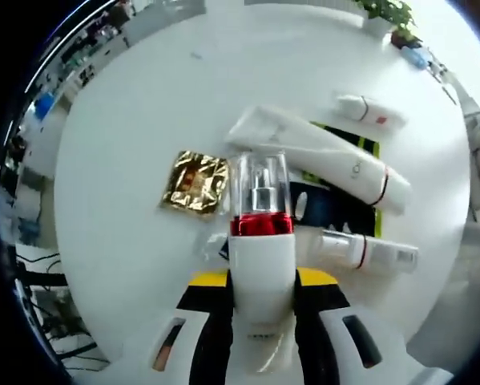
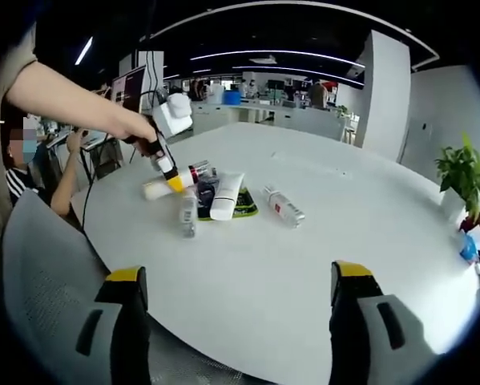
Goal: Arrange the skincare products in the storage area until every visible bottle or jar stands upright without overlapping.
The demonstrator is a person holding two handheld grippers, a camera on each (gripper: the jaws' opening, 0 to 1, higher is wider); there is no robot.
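My left gripper (image 1: 261, 301) has its jaws clamped on a white pump bottle (image 1: 261, 241) with a red collar and clear cap, lifted above the round white table (image 1: 127, 136) so I can stand it upright. At two o'clock a large white tube (image 1: 320, 156) lies across a dark mat (image 1: 340, 204), with smaller bottles lying nearby. My right gripper (image 2: 238, 305) hangs wide open and empty, waiting its turn.
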